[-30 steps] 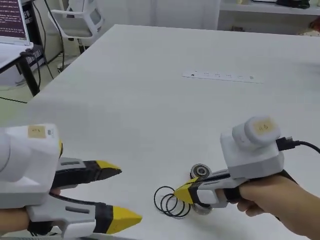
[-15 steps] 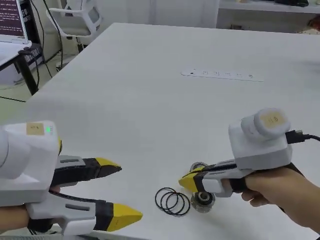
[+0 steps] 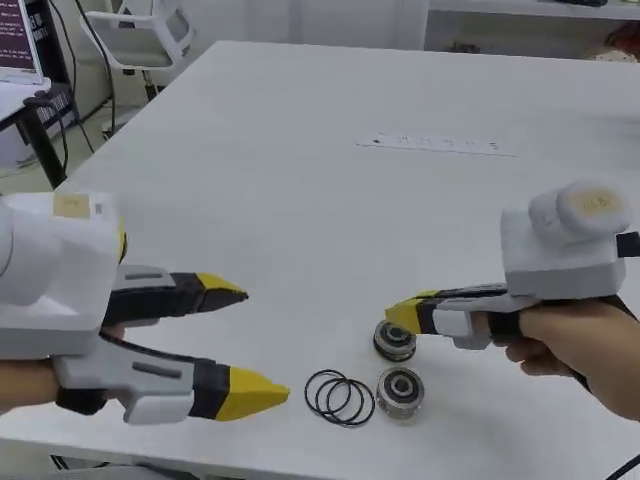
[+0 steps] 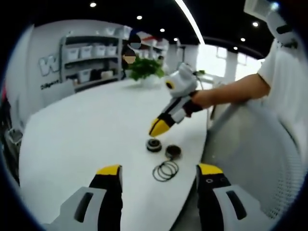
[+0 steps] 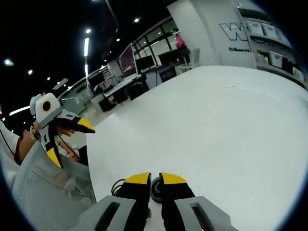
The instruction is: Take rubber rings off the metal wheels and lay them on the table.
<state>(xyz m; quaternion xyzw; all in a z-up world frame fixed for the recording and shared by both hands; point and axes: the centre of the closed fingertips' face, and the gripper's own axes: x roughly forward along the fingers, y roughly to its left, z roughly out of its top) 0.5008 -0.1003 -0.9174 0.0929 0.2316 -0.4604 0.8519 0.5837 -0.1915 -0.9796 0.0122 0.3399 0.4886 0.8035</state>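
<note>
Three black rubber rings lie overlapping on the white table, near its front edge. Just right of them sit two metal wheels, one nearer and one farther. My right gripper is shut with nothing in it and hovers just above the farther wheel. Its yellow tip points toward the wheels in the left gripper view. My left gripper stands open to the left of the rings, apart from them.
A white power strip lies at the far middle of the table. An office chair and a desk stand beyond the table's left corner. The table's front edge runs close below the rings.
My right gripper has risen and drawn back to the right, off the rings, and the nearer wheel that it hid now shows. The left gripper has barely moved.
</note>
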